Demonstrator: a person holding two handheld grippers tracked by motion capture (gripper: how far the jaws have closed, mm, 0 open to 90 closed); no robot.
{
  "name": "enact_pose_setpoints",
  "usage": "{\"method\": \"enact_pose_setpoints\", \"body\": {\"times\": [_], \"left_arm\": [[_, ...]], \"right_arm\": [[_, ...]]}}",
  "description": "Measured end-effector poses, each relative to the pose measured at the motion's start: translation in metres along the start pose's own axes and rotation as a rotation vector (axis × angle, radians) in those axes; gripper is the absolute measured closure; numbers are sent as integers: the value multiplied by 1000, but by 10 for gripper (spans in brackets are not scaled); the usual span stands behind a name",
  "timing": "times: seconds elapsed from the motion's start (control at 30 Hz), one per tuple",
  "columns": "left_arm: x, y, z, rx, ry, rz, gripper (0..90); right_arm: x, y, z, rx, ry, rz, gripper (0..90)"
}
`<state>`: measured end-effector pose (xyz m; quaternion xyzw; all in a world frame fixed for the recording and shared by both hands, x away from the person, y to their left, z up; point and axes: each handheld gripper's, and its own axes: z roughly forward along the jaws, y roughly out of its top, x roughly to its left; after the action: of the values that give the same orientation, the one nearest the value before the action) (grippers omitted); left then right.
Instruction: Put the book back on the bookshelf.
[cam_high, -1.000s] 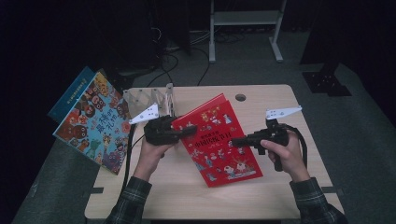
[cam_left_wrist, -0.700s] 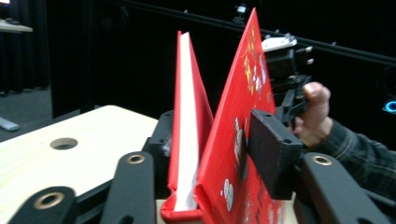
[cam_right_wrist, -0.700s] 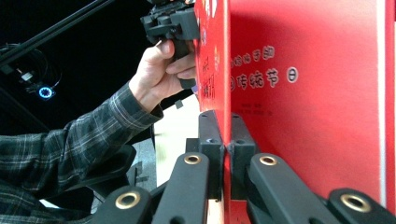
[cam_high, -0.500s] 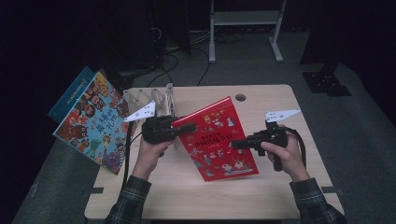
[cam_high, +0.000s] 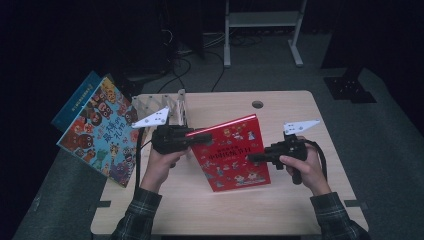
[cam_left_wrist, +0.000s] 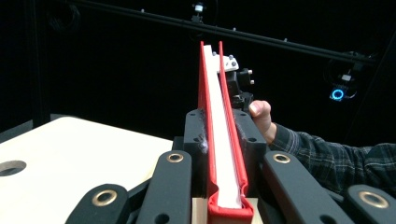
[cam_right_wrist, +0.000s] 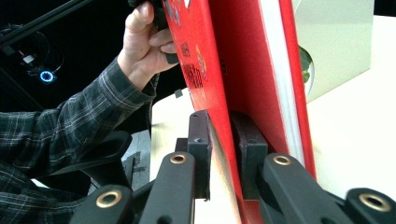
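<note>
A red picture book (cam_high: 232, 152) hangs tilted above the wooden table (cam_high: 295, 210), held from both sides. My left gripper (cam_high: 202, 136) is shut on its upper left edge. In the left gripper view the red book (cam_left_wrist: 219, 107) runs edge-on between the pads, white pages showing between the covers. My right gripper (cam_high: 251, 158) is shut on the right edge. In the right gripper view the pads (cam_right_wrist: 200, 140) pinch a red cover (cam_right_wrist: 219, 93), and the white page block (cam_right_wrist: 280, 79) lies to the right of them.
A colourful picture book (cam_high: 102, 132) leans at the table's left edge with a blue book (cam_high: 75, 102) behind it. A wooden rack (cam_high: 172, 107) stands at the back left. A cable hole (cam_high: 257, 104) is near the far edge. A white frame (cam_high: 260, 20) stands on the floor beyond.
Both grippers have kept their hold on the red book. The book has tipped up slightly and looks shorter from above; the hands have barely shifted.
</note>
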<state>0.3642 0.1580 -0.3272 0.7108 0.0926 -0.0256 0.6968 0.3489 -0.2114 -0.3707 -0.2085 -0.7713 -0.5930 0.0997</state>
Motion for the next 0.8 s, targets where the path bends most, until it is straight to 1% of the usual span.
{"method": "enact_pose_setpoints", "body": {"times": [0.07, 0.17, 0.33, 0.43, 0.5, 0.6, 0.67, 0.7, 0.8], "left_arm": [[-1, 1, 1, 5, 1, -1, 791], [-3, 3, 2, 22, 11, 10, 793], [-6, 7, 5, 53, 36, 24, 795], [-7, 9, 4, 60, 58, 20, 796], [-7, 10, 3, 60, 71, 12, 796], [-9, 13, 1, 60, 104, 13, 798], [-10, 16, 0, 58, 126, 18, 799], [-11, 17, -1, 56, 128, 20, 799], [-13, 20, -3, 58, 142, 20, 799]], "right_arm": [[0, -1, 0, 0, 2, -3, 778], [-1, -2, 1, 0, -4, -13, 765], [-3, -5, 3, 14, -45, -42, 733], [-3, -7, 2, 32, -71, -52, 684], [-5, -8, 1, 27, -76, -51, 654], [-6, -9, -4, 36, -113, -56, 612], [-8, -10, -8, 27, -139, -51, 582], [-10, -12, -11, 32, -167, -43, 565], [-13, -17, -14, 34, -205, -40, 523]]}}
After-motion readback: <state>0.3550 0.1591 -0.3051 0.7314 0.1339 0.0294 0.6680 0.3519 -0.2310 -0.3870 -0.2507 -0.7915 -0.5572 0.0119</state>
